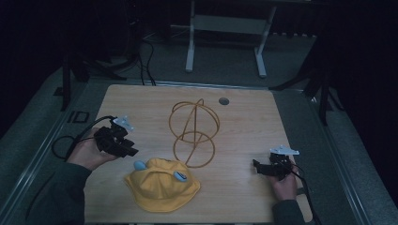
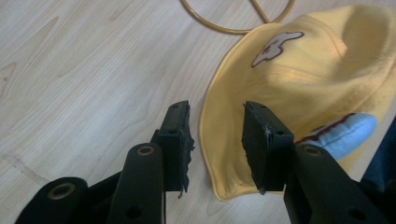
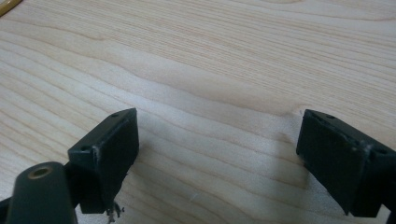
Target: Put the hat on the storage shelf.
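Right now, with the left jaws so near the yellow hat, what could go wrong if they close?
1. The left gripper stands open over the brim of the yellow hat; its jaws may catch only the thin edge, so the soft cloth could slip out.
2. The wire stand stands just behind the hat and looks light; dragging the hat toward it could tip it.
3. The right gripper is open above bare table, so it cannot steady anything.

In the left gripper view the yellow hat point(image 2: 299, 93) runs off the right edge, and its near brim is partly hidden behind one black jaw. The wire stand point(image 2: 233, 21) is cut off by the top edge there, leaving a curved piece. In the right gripper view a sliver of it point(image 3: 8, 5) shows at the top left corner. The small patches on the hat point(image 1: 162, 180) in the high view are too small to make out
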The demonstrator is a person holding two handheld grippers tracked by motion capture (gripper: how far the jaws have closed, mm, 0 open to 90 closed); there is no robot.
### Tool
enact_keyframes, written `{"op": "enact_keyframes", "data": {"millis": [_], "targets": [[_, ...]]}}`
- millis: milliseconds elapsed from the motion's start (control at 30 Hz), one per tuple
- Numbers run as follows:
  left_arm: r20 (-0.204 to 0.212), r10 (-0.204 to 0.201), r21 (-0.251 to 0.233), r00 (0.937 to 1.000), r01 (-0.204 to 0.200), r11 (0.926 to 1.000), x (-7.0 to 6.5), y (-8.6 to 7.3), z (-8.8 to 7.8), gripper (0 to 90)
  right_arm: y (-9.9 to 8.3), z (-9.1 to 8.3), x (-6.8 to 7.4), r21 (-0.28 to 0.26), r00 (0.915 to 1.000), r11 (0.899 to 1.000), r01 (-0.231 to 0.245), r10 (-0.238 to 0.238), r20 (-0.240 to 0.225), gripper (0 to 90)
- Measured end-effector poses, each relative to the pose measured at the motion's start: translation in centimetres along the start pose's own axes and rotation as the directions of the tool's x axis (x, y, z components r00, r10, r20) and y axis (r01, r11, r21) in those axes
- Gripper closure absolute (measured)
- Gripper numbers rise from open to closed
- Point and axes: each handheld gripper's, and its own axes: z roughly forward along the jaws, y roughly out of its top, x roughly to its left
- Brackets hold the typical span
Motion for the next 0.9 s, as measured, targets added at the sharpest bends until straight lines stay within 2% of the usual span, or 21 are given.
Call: {"op": "enact_keyframes", "data": {"millis": [167,333,533,900], "targets": [[0.020,0.035,0.003,0.9992,-0.035,0.9994,-0.5,0.3,-0.2,60.5,0.0,0.0,0.0,0.000,1.0000,1.000,0.000,0.000,-0.001,13.0],[0.041,0.053,0.005,0.9978,-0.053,0.9986,-0.9,0.5,-0.4,60.5,0.0,0.0,0.0,0.000,1.0000,1.000,0.000,0.000,-0.001,13.0],[0.057,0.098,0.011,0.9936,-0.098,0.9951,-1.8,1.1,-0.6,59.9,0.0,0.0,0.0,-0.001,1.0000,1.000,0.002,-0.002,-0.002,13.0],[0.071,0.123,0.005,0.9899,-0.124,0.9923,-2.2,2.0,-1.2,60.0,0.0,0.0,0.0,-0.001,1.0000,1.000,0.003,-0.003,-0.002,13.0]]}}
